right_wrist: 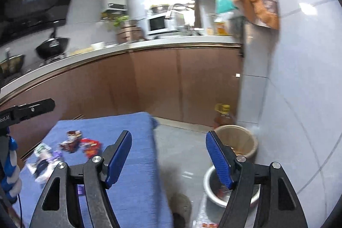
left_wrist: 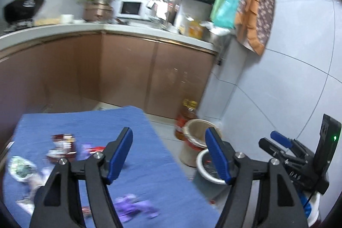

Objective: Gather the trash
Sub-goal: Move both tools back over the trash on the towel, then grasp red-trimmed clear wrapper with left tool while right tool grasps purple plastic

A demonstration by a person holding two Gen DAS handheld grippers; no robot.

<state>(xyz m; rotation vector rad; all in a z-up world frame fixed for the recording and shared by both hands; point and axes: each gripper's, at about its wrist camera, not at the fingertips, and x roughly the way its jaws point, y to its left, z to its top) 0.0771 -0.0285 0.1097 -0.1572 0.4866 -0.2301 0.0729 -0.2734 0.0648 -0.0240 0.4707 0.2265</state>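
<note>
On blue cloth (left_wrist: 89, 121): several wrappers (left_wrist: 64, 146) left to collect; some trash already in bin (right_wrist: 213, 176); both grippers (left_wrist: 168, 155) (right_wrist: 168, 156) wide, empty

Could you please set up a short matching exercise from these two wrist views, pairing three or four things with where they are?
Things:
1. white microwave oven
2. black round wok
3. amber plastic oil bottle with yellow cap
4. crumpled purple wrapper

Places:
A. on the blue tablecloth
B. on the floor beside the beige bin
C. on the stove at the left
D. on the white countertop, far end

Pairs: 1-D, 2-C, 3-B, 4-A
</note>
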